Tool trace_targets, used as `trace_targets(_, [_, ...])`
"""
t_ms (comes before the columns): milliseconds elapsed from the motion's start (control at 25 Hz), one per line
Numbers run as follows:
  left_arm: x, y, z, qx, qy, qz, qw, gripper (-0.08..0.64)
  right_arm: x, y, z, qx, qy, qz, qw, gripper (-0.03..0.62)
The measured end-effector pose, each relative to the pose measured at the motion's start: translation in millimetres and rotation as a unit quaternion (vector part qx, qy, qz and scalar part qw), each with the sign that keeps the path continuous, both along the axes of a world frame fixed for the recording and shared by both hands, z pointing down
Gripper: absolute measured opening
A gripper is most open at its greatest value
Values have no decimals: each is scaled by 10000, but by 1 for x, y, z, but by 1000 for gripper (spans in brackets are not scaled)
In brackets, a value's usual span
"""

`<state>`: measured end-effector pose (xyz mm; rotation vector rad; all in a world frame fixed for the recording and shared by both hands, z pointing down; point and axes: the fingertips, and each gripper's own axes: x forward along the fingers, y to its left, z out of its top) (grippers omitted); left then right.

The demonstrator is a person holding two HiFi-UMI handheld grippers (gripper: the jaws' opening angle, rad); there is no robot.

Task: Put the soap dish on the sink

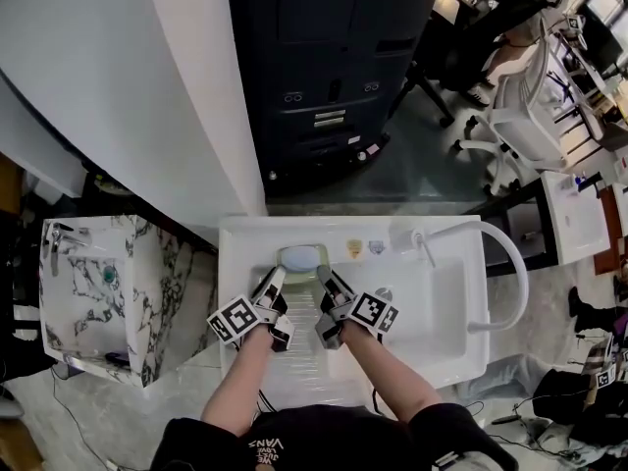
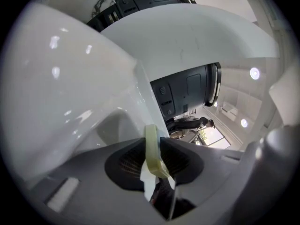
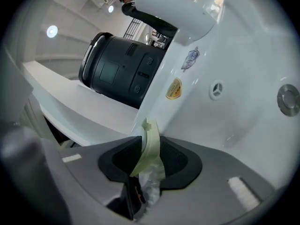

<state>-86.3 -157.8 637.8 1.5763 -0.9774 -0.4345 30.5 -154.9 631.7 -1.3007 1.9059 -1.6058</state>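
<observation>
A pale green soap dish with a pale bar on it hangs over the back left ledge of the white sink. My left gripper is shut on the dish's left rim, my right gripper on its right rim. In the left gripper view the thin green rim stands clamped between the dark pads of the left gripper. In the right gripper view the rim, with clear wrap hanging below it, sits pinched in the right gripper.
The sink's basin lies to the right, with a curved white faucet and two stickers on the back ledge. A marble-patterned sink stands at left. A black cabinet and a white chair stand behind.
</observation>
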Motion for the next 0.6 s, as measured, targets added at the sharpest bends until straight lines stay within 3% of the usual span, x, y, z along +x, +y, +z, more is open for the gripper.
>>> trace_targets(200, [-3, -6, 1, -6, 1, -158, 9999, 141, -3, -2, -2, 139, 267, -454, 9985, 108])
trace_targets(600, [-4, -6, 3, -72, -86, -237, 9997, 132, 5, 8, -6, 312, 672, -649, 9951, 129])
